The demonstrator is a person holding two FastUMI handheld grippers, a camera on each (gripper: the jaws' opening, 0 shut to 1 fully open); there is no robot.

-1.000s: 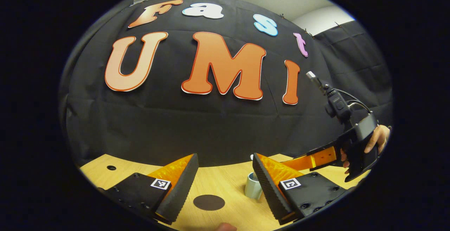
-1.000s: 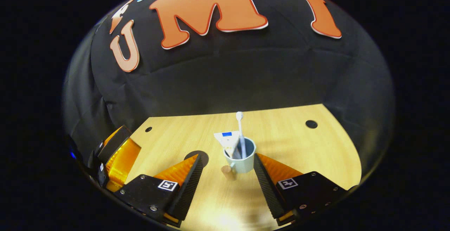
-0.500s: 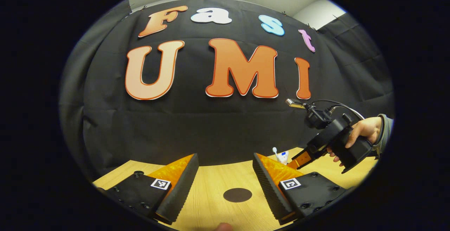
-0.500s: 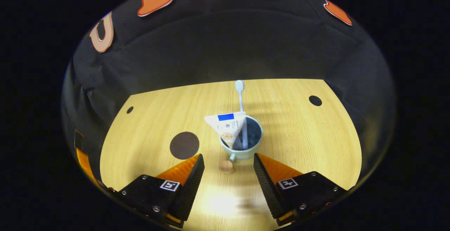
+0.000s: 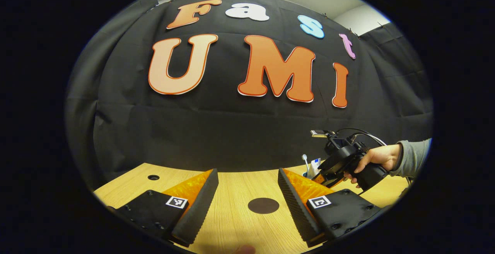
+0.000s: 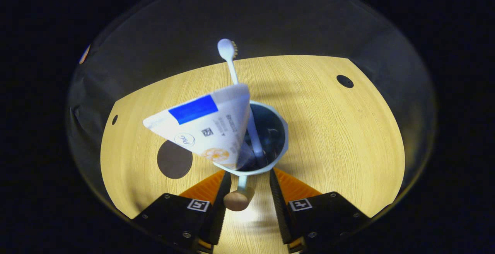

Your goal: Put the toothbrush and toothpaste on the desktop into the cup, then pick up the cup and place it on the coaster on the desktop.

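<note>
A pale blue cup stands on the wooden desktop. A white toothpaste tube and a white toothbrush lean out of it. Its thin handle with a wooden knob lies between the fingers of my right gripper, which have narrowed around it; a gap shows on the right side. The dark round coaster lies left of the cup. My left gripper hovers open over the desktop, with the coaster between its fingers farther off. A hand holds the right gripper by the toothbrush.
The booth's black cloth wall rises behind the desktop. Small dark holes sit in the tabletop at the far right and far left, and one shows near the left finger. A grey sleeve reaches in from the right.
My right gripper has dropped and moved forward onto the cup, and its fingers have narrowed around the handle. The left gripper has stayed open, shifting only slightly.
</note>
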